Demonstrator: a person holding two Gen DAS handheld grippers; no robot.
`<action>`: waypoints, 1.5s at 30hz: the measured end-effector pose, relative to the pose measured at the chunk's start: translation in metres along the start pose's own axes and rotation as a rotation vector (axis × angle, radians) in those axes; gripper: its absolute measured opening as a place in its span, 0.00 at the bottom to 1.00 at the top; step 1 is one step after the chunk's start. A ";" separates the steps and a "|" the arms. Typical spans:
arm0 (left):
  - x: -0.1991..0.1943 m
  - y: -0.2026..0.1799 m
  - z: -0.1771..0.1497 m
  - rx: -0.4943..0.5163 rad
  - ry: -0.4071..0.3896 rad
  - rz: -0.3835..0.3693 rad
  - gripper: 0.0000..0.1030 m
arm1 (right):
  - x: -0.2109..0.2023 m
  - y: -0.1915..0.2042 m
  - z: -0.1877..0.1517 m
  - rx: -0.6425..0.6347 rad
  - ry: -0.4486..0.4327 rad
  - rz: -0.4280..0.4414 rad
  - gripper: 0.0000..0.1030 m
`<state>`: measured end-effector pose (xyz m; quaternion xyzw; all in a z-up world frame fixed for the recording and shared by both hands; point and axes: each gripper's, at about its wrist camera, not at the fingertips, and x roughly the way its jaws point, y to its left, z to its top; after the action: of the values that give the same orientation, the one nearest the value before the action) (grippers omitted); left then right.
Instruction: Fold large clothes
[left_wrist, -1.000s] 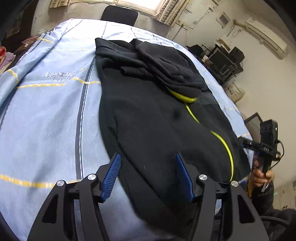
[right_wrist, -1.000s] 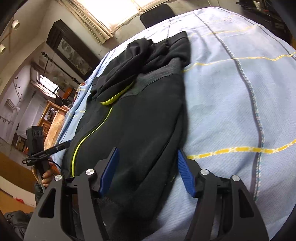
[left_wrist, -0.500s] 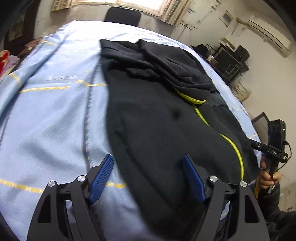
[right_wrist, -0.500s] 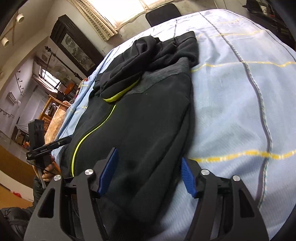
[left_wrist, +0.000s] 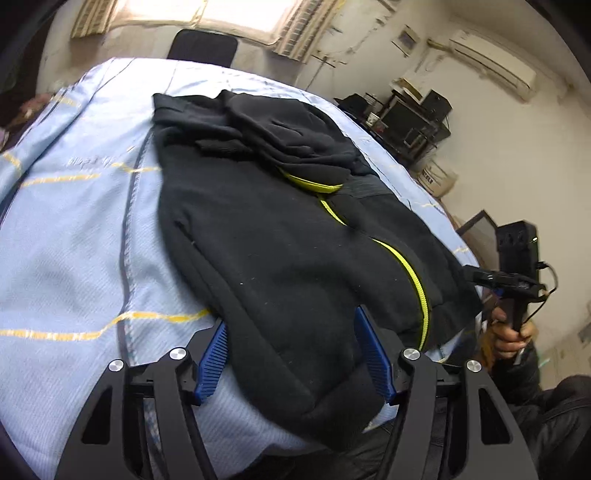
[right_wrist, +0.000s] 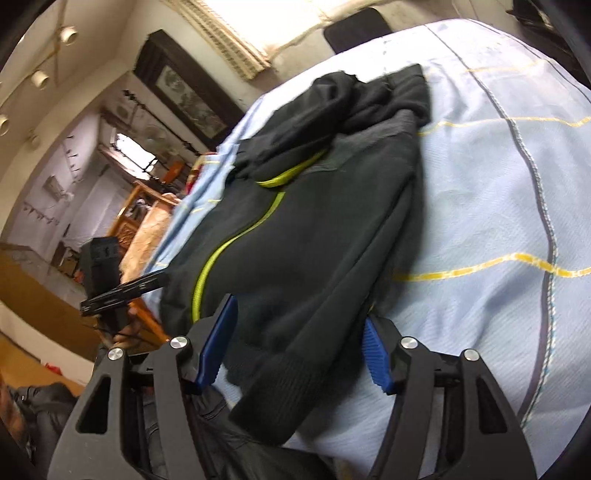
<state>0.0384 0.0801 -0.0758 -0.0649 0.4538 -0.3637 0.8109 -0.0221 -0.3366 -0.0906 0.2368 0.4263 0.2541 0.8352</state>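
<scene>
A black zip jacket with a yellow-green zipper lies lengthwise on the light blue bed sheet, its hood and sleeves bunched at the far end. My left gripper is open, its blue pads either side of the jacket's near left sleeve and hem. In the right wrist view the same jacket lies ahead. My right gripper is open, straddling the near right sleeve cuff. Each gripper shows in the other's view, the right one and the left one.
The bed edge is right below both grippers. A black chair stands past the far end of the bed. Shelves with electronics line the right wall. Wooden furniture stands to the left of the bed.
Both grippers have pulled back toward the near bed edge and dropped lower, so the jacket's near hem and cuffs now sit between the open pads. The jacket has not moved.
</scene>
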 end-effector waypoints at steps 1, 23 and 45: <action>0.005 0.000 0.001 -0.004 0.006 -0.003 0.62 | 0.000 0.002 -0.001 -0.010 -0.003 -0.004 0.56; -0.022 -0.013 0.018 0.064 -0.121 0.035 0.12 | -0.009 0.001 0.007 0.017 -0.085 -0.018 0.14; -0.003 0.004 0.177 0.060 -0.213 0.072 0.10 | 0.004 -0.021 0.188 0.114 -0.179 0.021 0.13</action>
<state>0.1786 0.0449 0.0272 -0.0626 0.3560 -0.3389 0.8686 0.1408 -0.3837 -0.0076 0.3102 0.3612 0.2162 0.8524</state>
